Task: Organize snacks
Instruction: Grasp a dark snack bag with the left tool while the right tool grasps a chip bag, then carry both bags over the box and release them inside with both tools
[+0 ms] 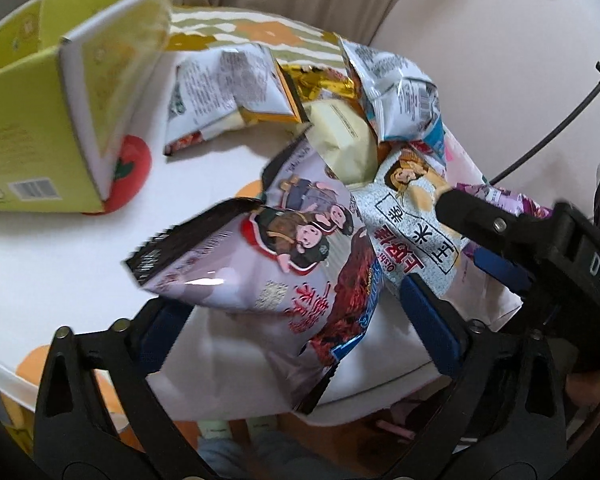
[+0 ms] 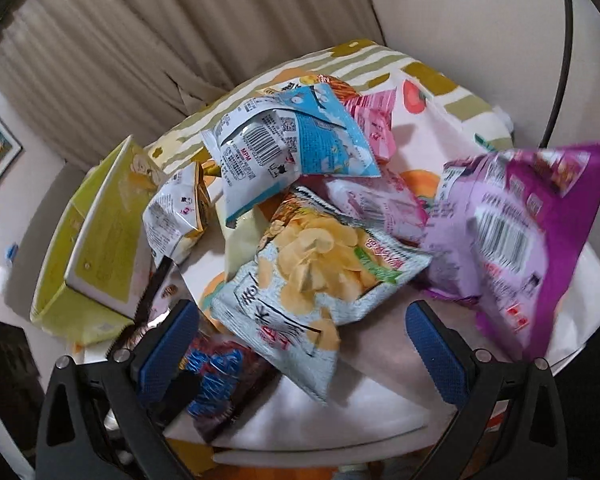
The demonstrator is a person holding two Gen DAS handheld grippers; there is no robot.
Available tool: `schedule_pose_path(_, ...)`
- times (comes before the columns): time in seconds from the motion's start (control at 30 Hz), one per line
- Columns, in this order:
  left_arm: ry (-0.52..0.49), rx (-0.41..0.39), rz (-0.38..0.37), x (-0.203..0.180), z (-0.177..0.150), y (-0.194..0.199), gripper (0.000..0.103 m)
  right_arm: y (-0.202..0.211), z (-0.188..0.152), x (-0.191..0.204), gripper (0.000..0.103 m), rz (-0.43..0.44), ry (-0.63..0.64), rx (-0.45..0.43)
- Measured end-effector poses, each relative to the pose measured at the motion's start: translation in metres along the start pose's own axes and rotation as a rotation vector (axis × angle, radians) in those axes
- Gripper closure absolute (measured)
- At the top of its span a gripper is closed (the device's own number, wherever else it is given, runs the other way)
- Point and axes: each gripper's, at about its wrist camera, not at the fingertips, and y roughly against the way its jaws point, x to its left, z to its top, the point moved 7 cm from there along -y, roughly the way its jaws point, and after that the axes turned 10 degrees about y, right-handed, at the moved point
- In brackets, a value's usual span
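Observation:
A heap of snack bags lies on a round table. My left gripper (image 1: 291, 294) stands open around the near end of a white and dark red bag with cartoon figures (image 1: 300, 248); a gap shows beside its right pad. My right gripper (image 2: 303, 304) is open over a pale blue potato chip bag (image 2: 312, 276), which lies between its blue pads untouched. That chip bag (image 1: 408, 220) also shows in the left wrist view, with a black finger (image 1: 484, 222) of the right gripper across its edge. A yellow-green carton (image 1: 32, 128) (image 2: 96, 236) lies on its side at the left.
A purple bag (image 2: 520, 236) lies at the right, with a blue and white bag (image 2: 292, 152) and a pink one (image 2: 374, 128) behind the chips. The fruit-print tablecloth (image 1: 60, 272) (image 2: 340, 412) covers the table. Beige curtains (image 2: 140, 48) hang behind; a thin black cable (image 1: 556, 136) runs at the right.

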Motion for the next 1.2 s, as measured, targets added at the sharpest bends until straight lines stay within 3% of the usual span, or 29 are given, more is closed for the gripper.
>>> schedule_pose_path(0.23, 0.013, -0.002, -0.002, 0.005, 0.007, -0.007, 0.025, -0.025, 0.007, -0.001, 0.000, -0.032, -0.037, 0.010)
schedule_pose_path(0.27, 0.012, 0.002, 0.003, 0.007, 0.007, -0.008, 0.030, -0.028, 0.008, -0.001, 0.000, -0.043, -0.037, 0.013)
schedule_pose_path(0.3, 0.010, 0.005, -0.006, 0.008, 0.008, -0.008, 0.044, -0.031, 0.009, -0.002, 0.000, -0.046, -0.039, 0.014)
schedule_pose_path(0.5, 0.002, 0.011, 0.003, 0.014, 0.014, -0.006, 0.045, -0.044, 0.014, -0.003, 0.006, -0.079, -0.026, 0.004)
schedule_pose_path(0.57, -0.008, 0.004, 0.014, 0.016, 0.014, -0.005, 0.045, -0.046, 0.014, -0.003, 0.015, -0.083, -0.021, 0.009)
schedule_pose_path(0.63, -0.012, 0.002, 0.019, 0.016, 0.014, -0.001, 0.046, -0.047, 0.012, -0.002, 0.034, -0.077, -0.009, 0.020)
schedule_pose_path(0.83, -0.014, 0.000, 0.048, 0.020, 0.013, 0.015, 0.046, -0.039, 0.010, 0.001, 0.052, -0.069, 0.032, 0.020)
schedule_pose_path(1.2, -0.020, -0.076, 0.106, 0.011, 0.023, 0.083, 0.046, 0.003, 0.019, 0.010, 0.055, -0.015, 0.090, 0.021)
